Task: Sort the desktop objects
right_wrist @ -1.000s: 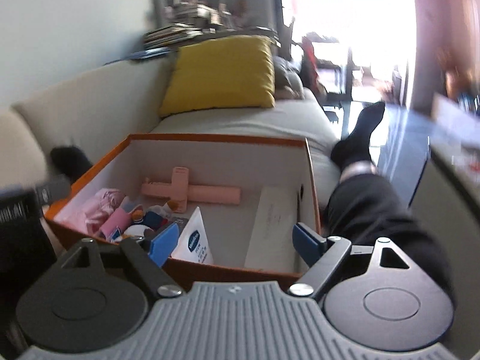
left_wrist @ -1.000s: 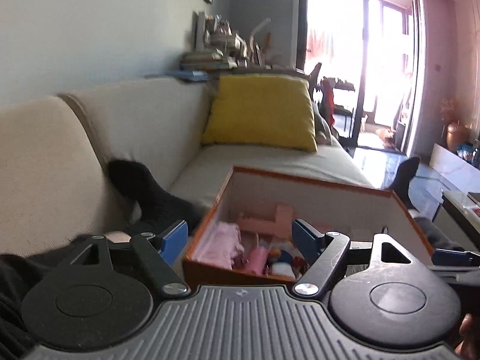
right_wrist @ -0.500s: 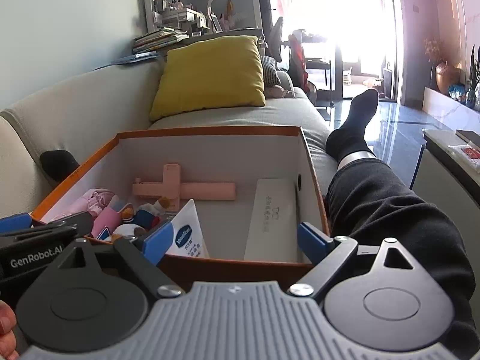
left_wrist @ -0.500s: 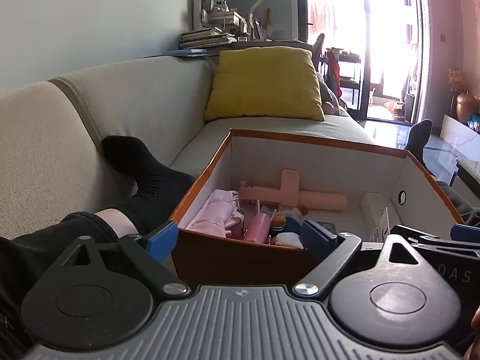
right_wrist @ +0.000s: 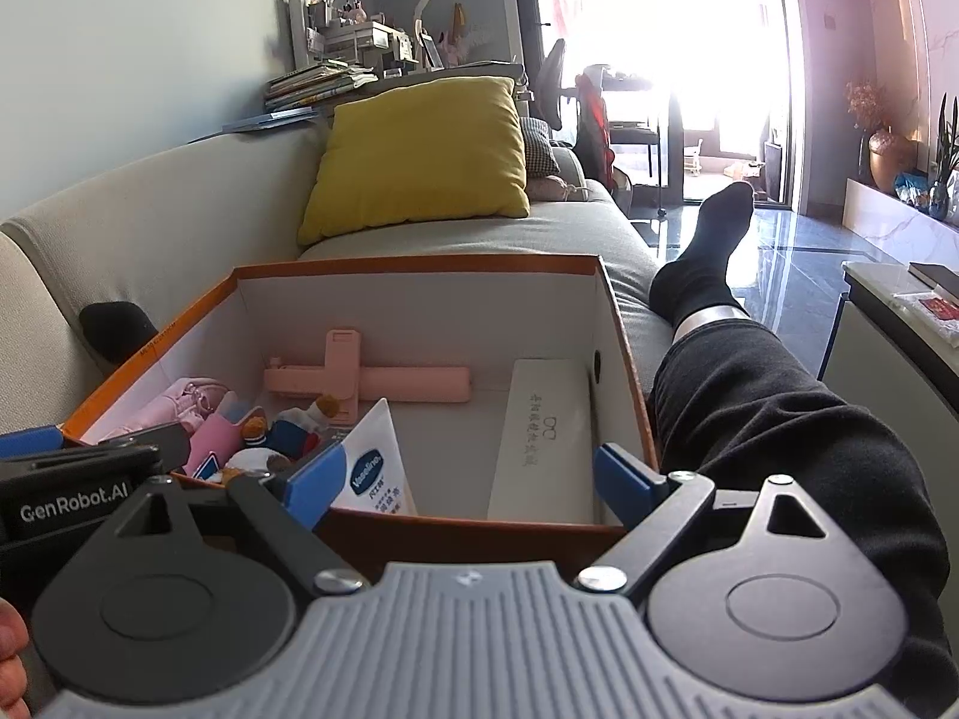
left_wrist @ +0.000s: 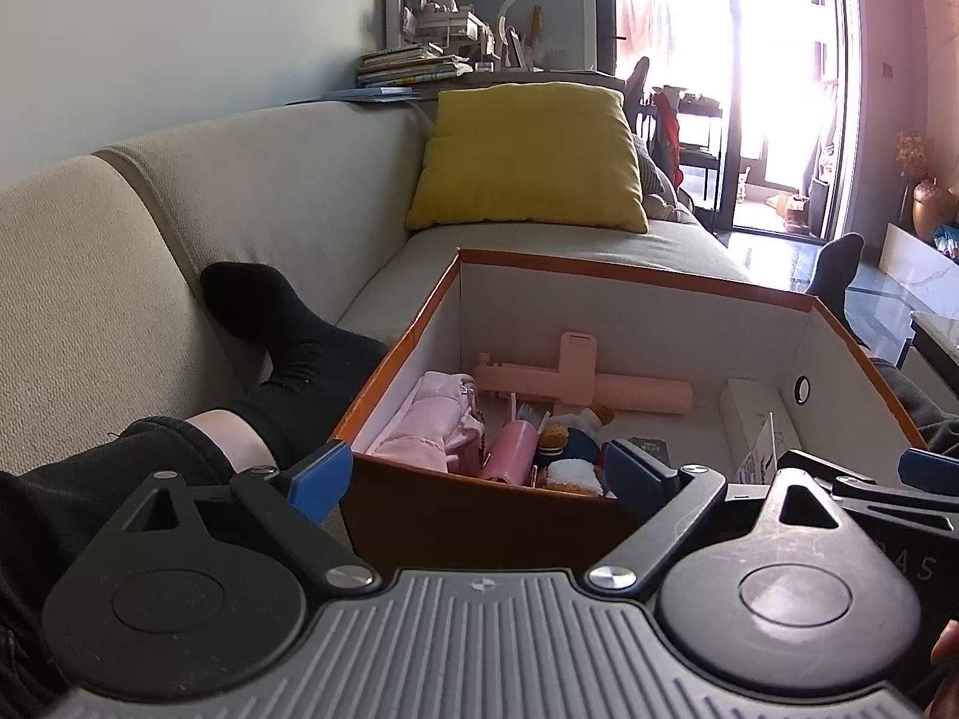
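My right gripper has its blue fingers spread as wide as they go, nothing between them, after opening the last little bit a second ago. My left gripper is also open and empty, its fingers straddling the near left corner of the orange box.

The box holds everything I have to sort. On its left side lie a pink cloth pouch, a pink tube and a small plush toy, bunched together. A pink selfie stick lies across the back, a Vaseline tube leans near the front wall, and a long white box lies along the right wall. A dark flat thing beside the plush is too hidden for me to name.

A second ago both views were blurred and the left camera looked higher, over the near wall; now both are sharp and steady, and the left view looks down into the box. I take that to mean both grippers are set at the near edge, ready for a first pick, with no sorting begun yet.

The box sits on a beige sofa, between my legs in black trousers and socks. A yellow cushion leans farther along, stacked books sit on a ledge behind the sofa, and bright glass doors wash out the far end
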Demonstrator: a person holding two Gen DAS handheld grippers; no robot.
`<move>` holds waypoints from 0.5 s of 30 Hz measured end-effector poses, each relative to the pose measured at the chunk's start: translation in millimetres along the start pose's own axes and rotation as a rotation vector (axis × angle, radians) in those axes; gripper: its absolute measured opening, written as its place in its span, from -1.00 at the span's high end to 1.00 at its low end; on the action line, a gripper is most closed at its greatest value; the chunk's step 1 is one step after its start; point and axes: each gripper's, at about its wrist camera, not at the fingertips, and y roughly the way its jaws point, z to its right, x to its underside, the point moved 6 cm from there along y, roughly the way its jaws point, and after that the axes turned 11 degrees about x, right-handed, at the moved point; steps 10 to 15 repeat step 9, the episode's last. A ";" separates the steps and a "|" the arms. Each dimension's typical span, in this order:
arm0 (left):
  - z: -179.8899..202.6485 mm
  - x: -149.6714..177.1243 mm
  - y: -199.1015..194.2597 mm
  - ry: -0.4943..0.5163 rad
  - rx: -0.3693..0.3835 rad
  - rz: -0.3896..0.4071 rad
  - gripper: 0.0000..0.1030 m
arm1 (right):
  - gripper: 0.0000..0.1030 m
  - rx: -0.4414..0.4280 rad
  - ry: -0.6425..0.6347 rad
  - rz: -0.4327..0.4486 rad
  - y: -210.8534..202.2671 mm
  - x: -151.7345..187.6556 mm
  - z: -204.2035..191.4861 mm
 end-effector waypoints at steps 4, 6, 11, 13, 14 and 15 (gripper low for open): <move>-0.6 -0.6 1.2 -0.005 0.003 -0.005 -1.00 | -0.75 0.000 0.000 0.000 0.1 0.0 0.0; -0.8 -0.3 1.2 -0.009 0.004 -0.007 -1.00 | -0.76 0.000 0.000 0.000 0.1 0.0 0.0; -1.5 0.3 1.6 -0.020 0.010 -0.014 -1.00 | -0.76 0.000 0.000 0.000 0.2 0.0 0.0; -1.5 0.3 1.6 -0.020 0.010 -0.014 -1.00 | -0.76 0.000 0.000 0.000 0.2 0.0 0.0; -1.5 0.3 1.6 -0.020 0.010 -0.014 -1.00 | -0.76 0.000 0.000 0.000 0.2 0.0 0.0; -1.5 0.3 1.6 -0.020 0.010 -0.014 -1.00 | -0.76 0.000 0.000 0.000 0.2 0.0 0.0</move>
